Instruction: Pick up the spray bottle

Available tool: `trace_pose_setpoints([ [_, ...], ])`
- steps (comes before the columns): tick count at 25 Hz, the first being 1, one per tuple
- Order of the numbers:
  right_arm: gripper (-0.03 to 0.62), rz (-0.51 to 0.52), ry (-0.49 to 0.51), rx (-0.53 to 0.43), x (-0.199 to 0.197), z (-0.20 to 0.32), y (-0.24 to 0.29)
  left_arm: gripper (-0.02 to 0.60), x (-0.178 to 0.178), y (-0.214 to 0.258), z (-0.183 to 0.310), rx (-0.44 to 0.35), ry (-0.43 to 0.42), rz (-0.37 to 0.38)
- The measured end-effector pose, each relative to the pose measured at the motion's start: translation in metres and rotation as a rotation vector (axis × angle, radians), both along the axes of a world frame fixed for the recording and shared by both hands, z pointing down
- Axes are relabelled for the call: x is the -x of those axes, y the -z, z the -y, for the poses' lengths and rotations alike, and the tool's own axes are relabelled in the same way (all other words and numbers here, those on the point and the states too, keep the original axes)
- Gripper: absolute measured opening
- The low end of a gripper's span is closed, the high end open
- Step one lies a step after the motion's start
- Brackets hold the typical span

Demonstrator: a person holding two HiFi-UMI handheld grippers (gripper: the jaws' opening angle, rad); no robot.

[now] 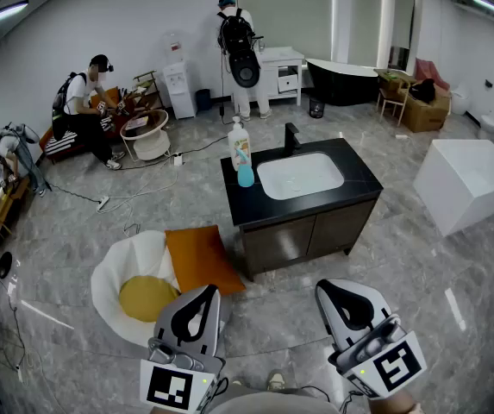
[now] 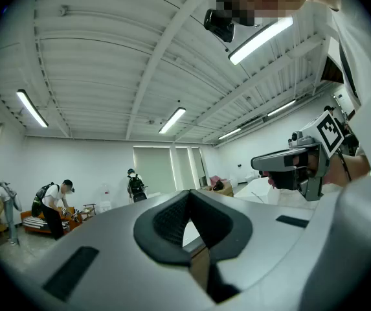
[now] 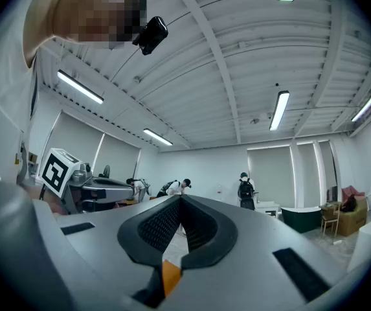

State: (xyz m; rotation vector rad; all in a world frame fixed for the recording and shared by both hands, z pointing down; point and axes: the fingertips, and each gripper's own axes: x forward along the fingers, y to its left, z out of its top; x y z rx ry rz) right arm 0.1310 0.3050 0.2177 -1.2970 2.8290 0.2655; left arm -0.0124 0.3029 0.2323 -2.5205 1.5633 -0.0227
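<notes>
- Left claw [image 1: 202,298] and right claw [image 1: 340,293]: both closed, empty, held level and low by the body; judged a carrying posture, approach not begun.
- Desk [image 1: 359,184]: ahead, well apart from both.
- Spray bottle [image 1: 239,147], apparently: upright at the desk's left edge beside the sink [image 1: 300,175], untouched.

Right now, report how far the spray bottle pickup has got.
Done: nothing. The spray bottle stands untouched on the sink counter. In hand: nothing; left gripper and right gripper are shut, empty, well short of the counter. Left: approach, open a gripper, grasp, lift.
</notes>
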Motion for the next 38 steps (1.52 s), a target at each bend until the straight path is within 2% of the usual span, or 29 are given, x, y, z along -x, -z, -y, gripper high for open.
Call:
trace_pose_setpoints([
  [7, 0.028, 0.08, 0.019, 0.041, -0.001, 0.004, -0.001, 0.018, 0.005, -0.004, 0.0, 0.007, 0.008, 0.018],
  [11, 0.028, 0.097, 0.058, 0.024, 0.003, -0.001, 0.004, 0.018, 0.005, -0.01, -0.001, 0.021, 0.013, 0.018],
  [13, 0.028, 0.105, 0.072, 0.016, 0.004, -0.003, 0.006, 0.018, 0.007, -0.013, -0.001, 0.011, 0.007, 0.043],
  [19, 0.03, 0.141, 0.023, -0.001, -0.013, -0.002, 0.007, 0.018, 0.005, -0.019, -0.002, 0.016, 0.015, 0.051],
  [20, 0.07, 0.145, 0.01, -0.009, -0.016, -0.002, 0.008, 0.018, 0.003, -0.02, -0.003, 0.017, 0.016, 0.052],
  [21, 0.203, 0.147, 0.003, -0.014, -0.018, -0.001, 0.009, 0.018, 0.002, -0.02, -0.003, 0.018, 0.017, 0.052],
  [22, 0.26, 0.15, 0.0, -0.016, -0.02, 0.0, 0.01, 0.018, 0.002, -0.019, -0.003, 0.018, 0.018, 0.052],
  [28, 0.258, 0.132, 0.017, 0.0, -0.022, 0.0, 0.003, 0.018, -0.008, -0.02, -0.006, 0.009, 0.032, 0.066],
  [35, 0.258, 0.12, 0.027, 0.02, -0.03, 0.001, -0.006, 0.018, -0.026, -0.019, -0.005, 0.038, 0.022, 0.051],
  [38, 0.249, 0.119, 0.042, 0.02, -0.029, 0.008, -0.007, 0.018, -0.03, -0.021, 0.004, 0.024, 0.027, 0.075],
])
